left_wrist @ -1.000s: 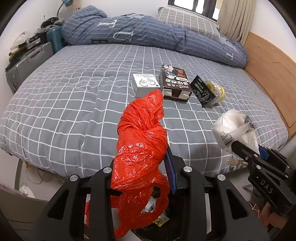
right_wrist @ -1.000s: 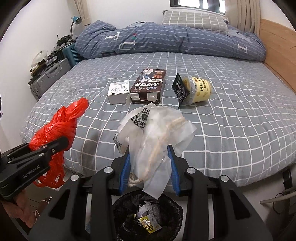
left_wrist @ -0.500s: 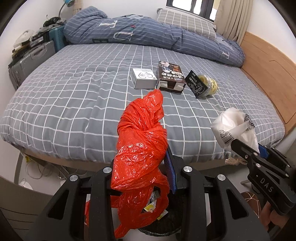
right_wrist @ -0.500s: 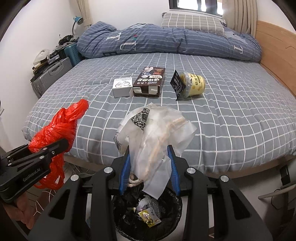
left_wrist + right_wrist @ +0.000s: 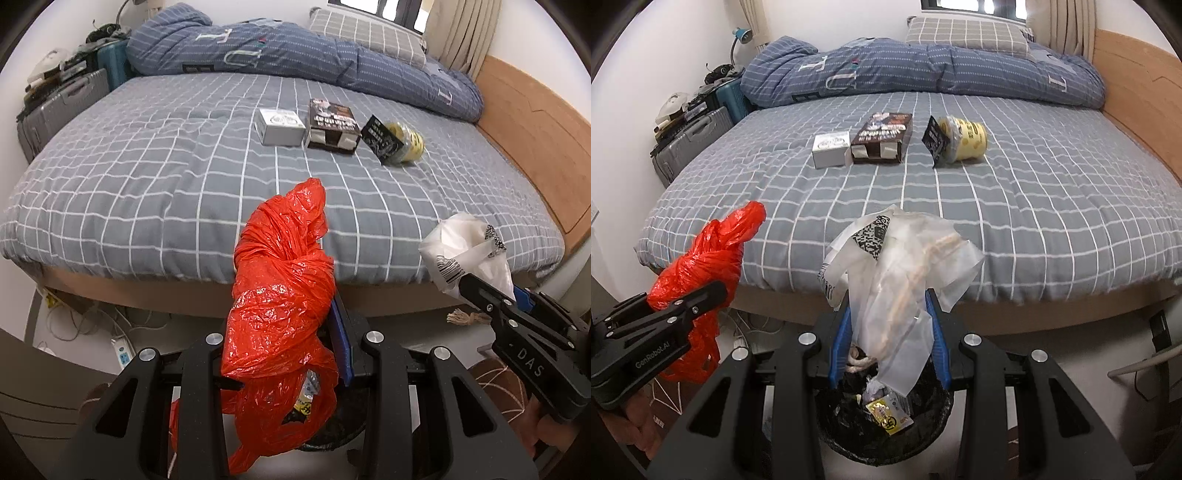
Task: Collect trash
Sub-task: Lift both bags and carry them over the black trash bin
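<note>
My left gripper (image 5: 284,332) is shut on a crumpled red plastic bag (image 5: 284,288), which hangs down over a black trash bin (image 5: 332,432). My right gripper (image 5: 890,332) is shut on a white plastic bag (image 5: 901,280) with a rope handle, held right above the black trash bin (image 5: 886,428) that holds wrappers. The red bag (image 5: 701,266) and the left gripper also show at the left of the right wrist view. The white bag (image 5: 465,254) shows at the right of the left wrist view.
A grey checked bed (image 5: 997,206) lies ahead with a white box (image 5: 831,149), a dark box (image 5: 882,138) and a yellow cup with a black wrapper (image 5: 960,142) on it. Suitcases (image 5: 690,144) stand at the left. A wooden headboard (image 5: 535,133) is at the right.
Both grippers have pulled back from the bed and lowered with their bags. The trash bin now shows more fully below them, and the bed looks farther off.
</note>
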`<state>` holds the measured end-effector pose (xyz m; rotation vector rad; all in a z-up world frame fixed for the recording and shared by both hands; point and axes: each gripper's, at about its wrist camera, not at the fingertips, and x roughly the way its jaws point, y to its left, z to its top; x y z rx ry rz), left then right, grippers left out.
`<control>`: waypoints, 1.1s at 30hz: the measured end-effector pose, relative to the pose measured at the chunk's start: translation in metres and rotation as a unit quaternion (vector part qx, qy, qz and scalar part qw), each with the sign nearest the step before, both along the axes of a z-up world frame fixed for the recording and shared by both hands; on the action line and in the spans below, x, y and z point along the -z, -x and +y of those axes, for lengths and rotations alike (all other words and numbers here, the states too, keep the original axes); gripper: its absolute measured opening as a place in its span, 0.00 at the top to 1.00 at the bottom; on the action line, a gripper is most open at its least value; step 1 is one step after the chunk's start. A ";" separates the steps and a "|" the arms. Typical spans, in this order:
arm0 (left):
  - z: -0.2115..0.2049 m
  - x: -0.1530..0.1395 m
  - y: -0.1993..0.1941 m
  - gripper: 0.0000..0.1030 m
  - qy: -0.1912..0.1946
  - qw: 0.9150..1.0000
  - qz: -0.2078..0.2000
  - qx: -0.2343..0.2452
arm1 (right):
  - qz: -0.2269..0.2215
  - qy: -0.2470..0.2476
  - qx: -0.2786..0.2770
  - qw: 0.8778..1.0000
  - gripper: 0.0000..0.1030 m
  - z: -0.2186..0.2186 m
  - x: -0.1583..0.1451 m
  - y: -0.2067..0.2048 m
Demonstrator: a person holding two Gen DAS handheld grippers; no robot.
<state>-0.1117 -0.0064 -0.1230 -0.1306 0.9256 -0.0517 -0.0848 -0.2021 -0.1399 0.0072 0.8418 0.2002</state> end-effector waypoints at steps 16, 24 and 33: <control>-0.003 0.067 0.008 0.67 -0.007 0.999 0.051 0.000 | 0.058 0.008 0.012 0.998 0.66 -0.012 0.065 0.008; -0.005 0.098 0.007 0.67 -0.005 0.997 0.079 0.005 | 0.095 0.011 0.022 0.995 0.65 -0.019 0.098 0.001; 0.006 0.120 0.002 0.67 -0.009 0.995 0.100 -0.007 | 0.126 0.016 0.001 0.992 0.65 0.001 0.124 -0.007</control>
